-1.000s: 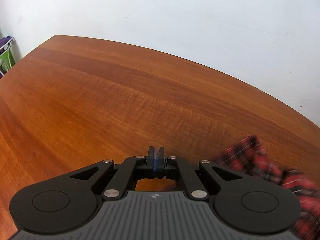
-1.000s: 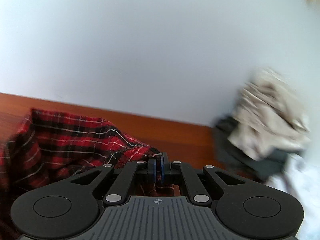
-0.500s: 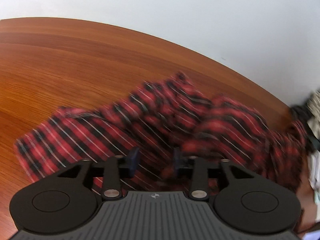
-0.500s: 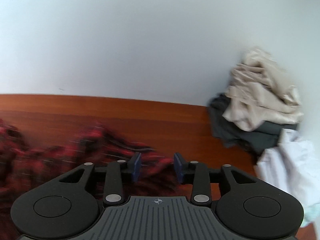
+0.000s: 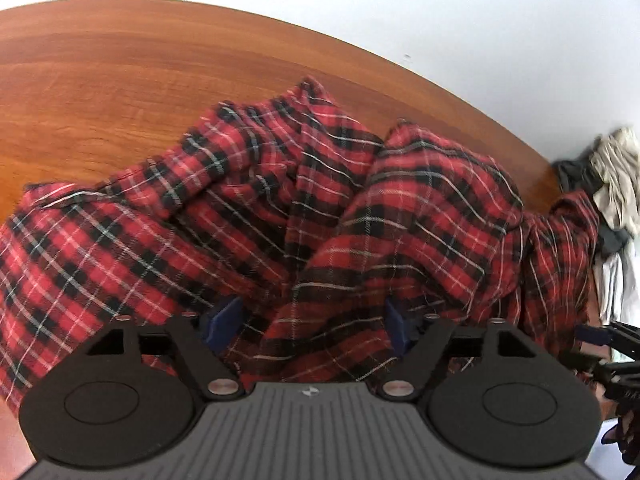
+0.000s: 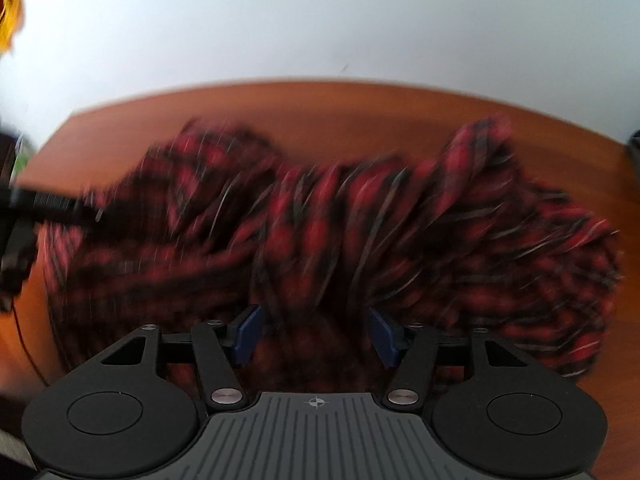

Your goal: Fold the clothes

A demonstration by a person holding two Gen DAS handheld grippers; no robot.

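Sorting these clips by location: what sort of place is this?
Probably a room at home: a wooden table against a plain white wall, a crumpled red plaid shirt on it, more laundry piled at the far end.

Wood table [image 5: 120, 80], plain white wall [image 5: 400, 8] behind; maybe daylight, right view blurred.

Honestly nothing readable anywhere for me here, no words, brands or numbers, just a tiny crosshair-style emblem stamped on the grey ribbed body of my left gripper [image 5: 310, 326] and right gripper [image 6: 316, 330].
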